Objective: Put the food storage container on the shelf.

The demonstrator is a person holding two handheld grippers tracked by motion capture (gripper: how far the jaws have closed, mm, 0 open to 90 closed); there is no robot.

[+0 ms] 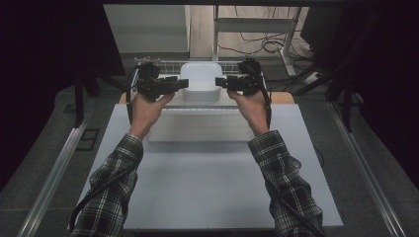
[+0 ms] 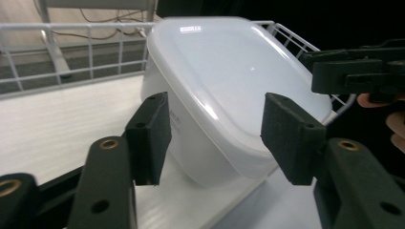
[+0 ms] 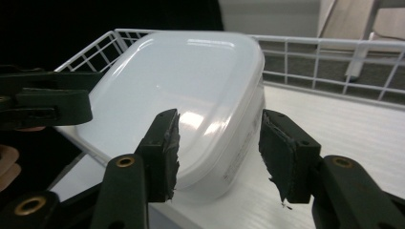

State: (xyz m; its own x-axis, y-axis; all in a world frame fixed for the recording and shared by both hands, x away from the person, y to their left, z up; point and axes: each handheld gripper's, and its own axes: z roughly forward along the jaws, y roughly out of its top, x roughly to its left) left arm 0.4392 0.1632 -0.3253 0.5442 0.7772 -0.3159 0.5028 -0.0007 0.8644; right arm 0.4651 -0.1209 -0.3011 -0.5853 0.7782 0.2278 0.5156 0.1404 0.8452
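— Black pads first, close in: what are they doing?

— Both pairs stand spread with nothing between them. My left gripper (image 1: 184, 84) points in from the left, my right gripper (image 1: 220, 82) from the right, tips facing each other across the white lidded container (image 1: 200, 81). Neither touches it, as far as I can tell.

— Where does the container sit?

— On the white tray (image 1: 197, 129) with the wire rail (image 2: 71, 47), at the far edge of the table (image 1: 207, 192), midway between my hands. In the left gripper view its near corner (image 2: 210, 157) lies just ahead of the open jaws; the right gripper view shows the same from the other side, corner (image 3: 205, 171) in the gap ahead of the pads (image 3: 165, 152).

— Which hand is nearer?

— About even, I judge; both are just beside its side walls.

— And its long axis?

— Hard to call; it looks nearly square with rounded corners, running slightly away from me. I think any grip means closing in from both sides on the rim under the lid.
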